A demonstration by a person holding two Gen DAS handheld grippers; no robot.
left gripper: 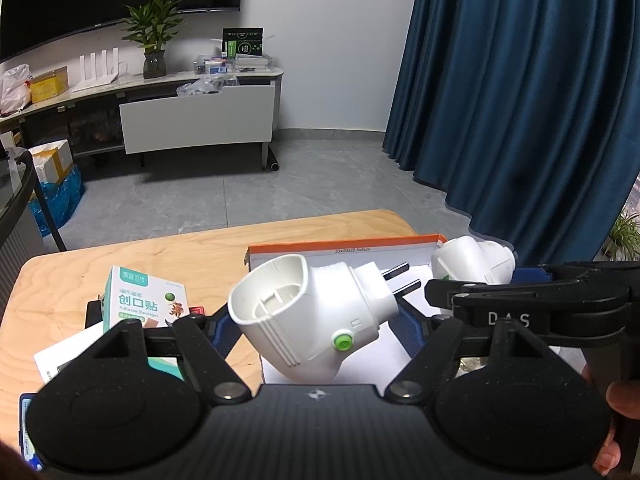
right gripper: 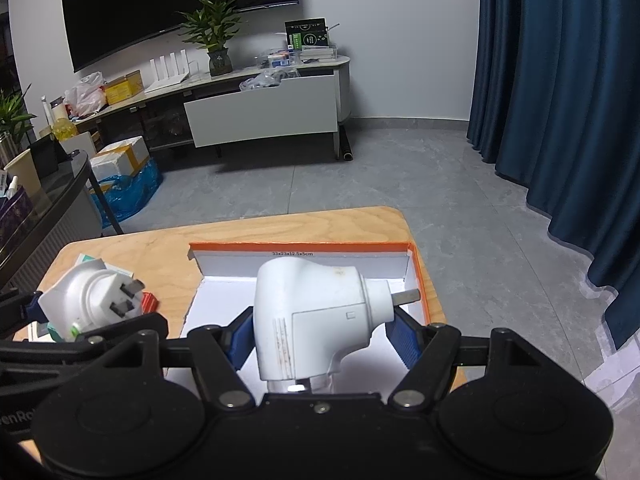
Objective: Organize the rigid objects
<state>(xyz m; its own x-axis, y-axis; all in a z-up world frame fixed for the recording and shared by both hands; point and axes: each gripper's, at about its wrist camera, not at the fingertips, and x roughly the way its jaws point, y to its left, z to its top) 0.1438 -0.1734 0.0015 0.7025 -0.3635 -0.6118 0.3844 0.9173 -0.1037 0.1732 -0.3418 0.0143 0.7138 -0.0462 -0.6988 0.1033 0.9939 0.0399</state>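
- Left gripper point(left gripper: 312, 326) sat closest to the lens, clamped on a white plug-in adapter with a green button point(left gripper: 308, 316), prongs angled up toward the orange-edged box point(left gripper: 344, 249).
- Your grip caught only the adapter's rounded flanks; it could have rolled between the blue pads point(left gripper: 224, 334) and dropped short of the box.
- Right gripper point(right gripper: 320, 338) was clamped on a second white plug-in adapter point(right gripper: 316, 312), held over the box's white floor.
- Both tools were crowded at the same box; you risked knocking one adapter with the other on release.
- Bandage box point(left gripper: 146, 300) and papers lay just beside your left gripper on the wooden table point(left gripper: 160, 252); a low swing could have swept them off.
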